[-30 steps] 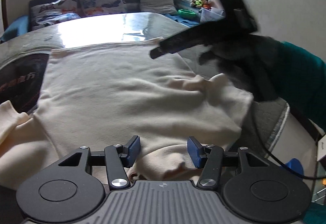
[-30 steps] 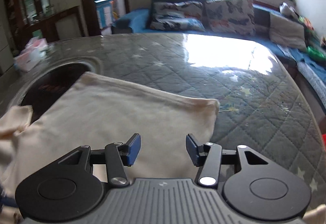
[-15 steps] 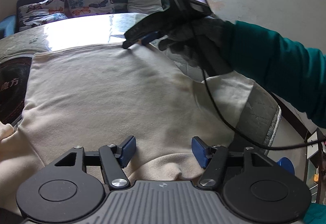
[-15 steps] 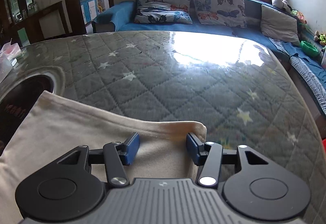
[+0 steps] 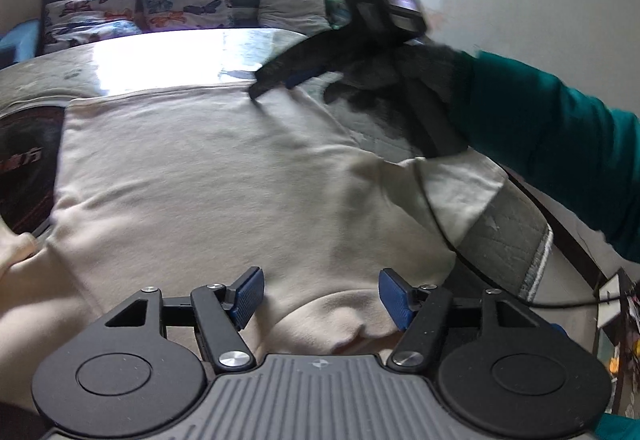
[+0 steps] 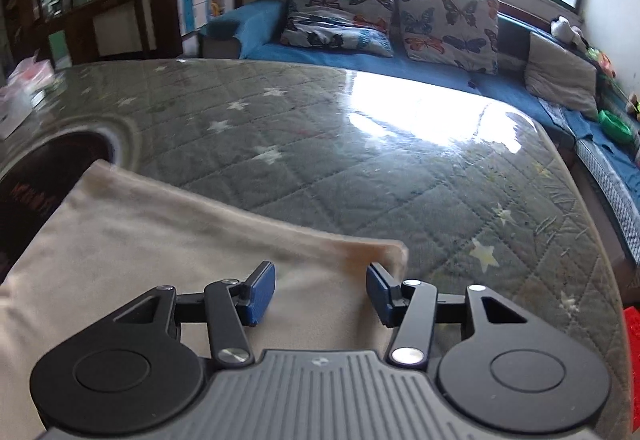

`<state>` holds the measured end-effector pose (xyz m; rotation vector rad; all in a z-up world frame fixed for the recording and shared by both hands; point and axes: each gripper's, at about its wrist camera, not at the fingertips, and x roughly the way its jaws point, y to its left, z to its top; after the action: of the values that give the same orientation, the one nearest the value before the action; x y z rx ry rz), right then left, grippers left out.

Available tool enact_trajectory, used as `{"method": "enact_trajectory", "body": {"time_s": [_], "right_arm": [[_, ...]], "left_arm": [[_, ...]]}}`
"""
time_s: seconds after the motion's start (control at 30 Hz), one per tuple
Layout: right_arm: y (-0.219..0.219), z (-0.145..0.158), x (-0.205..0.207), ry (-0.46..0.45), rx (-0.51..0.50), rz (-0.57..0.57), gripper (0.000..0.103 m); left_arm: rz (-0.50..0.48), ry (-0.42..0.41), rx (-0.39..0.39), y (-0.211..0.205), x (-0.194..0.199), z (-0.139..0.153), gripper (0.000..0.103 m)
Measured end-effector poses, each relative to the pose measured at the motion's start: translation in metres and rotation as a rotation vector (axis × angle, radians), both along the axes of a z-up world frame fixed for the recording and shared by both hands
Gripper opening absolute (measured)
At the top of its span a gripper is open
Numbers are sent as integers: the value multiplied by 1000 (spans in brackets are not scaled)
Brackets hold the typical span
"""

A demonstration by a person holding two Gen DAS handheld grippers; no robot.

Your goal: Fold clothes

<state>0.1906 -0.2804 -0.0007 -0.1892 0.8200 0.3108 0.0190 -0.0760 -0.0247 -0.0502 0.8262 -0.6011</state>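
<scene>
On the quilted table [image 5: 508, 224], left wrist view: cream shirt [image 5: 208, 176] lies spread flat, its near hem bunched right under the left gripper [image 5: 320, 296], jaws spread wide, holding nothing. Right gripper [image 5: 276, 82] sits at the shirt's far right corner, held by a gloved hand [image 5: 404, 80]; cannot tell its jaws from here. Right sleeve reaches the table's right edge.

Right wrist view: right gripper [image 6: 322, 294] jaws spread, straddling the shirt's [image 6: 152, 248] far corner, not pinching. Shirt covers the near left of the table [image 6: 360, 168]; sofa [image 6: 400, 52] behind.
</scene>
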Motion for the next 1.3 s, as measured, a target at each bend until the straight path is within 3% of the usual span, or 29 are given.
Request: {"method": "enact_trajectory", "body": {"time_s": [0.33, 0.5, 1.0, 1.3], "right_arm": [[28, 16, -106, -7, 39, 205, 53], [41, 16, -141, -28, 33, 264, 58], [102, 10, -172, -27, 21, 429, 60], [122, 1, -177, -13, -16, 484, 64]], "left_arm": [[336, -32, 23, 78, 7, 10, 67], [444, -22, 57, 105, 10, 2, 65], [756, -147, 229, 131, 3, 4, 66], [946, -111, 294, 165, 4, -3, 66]]}}
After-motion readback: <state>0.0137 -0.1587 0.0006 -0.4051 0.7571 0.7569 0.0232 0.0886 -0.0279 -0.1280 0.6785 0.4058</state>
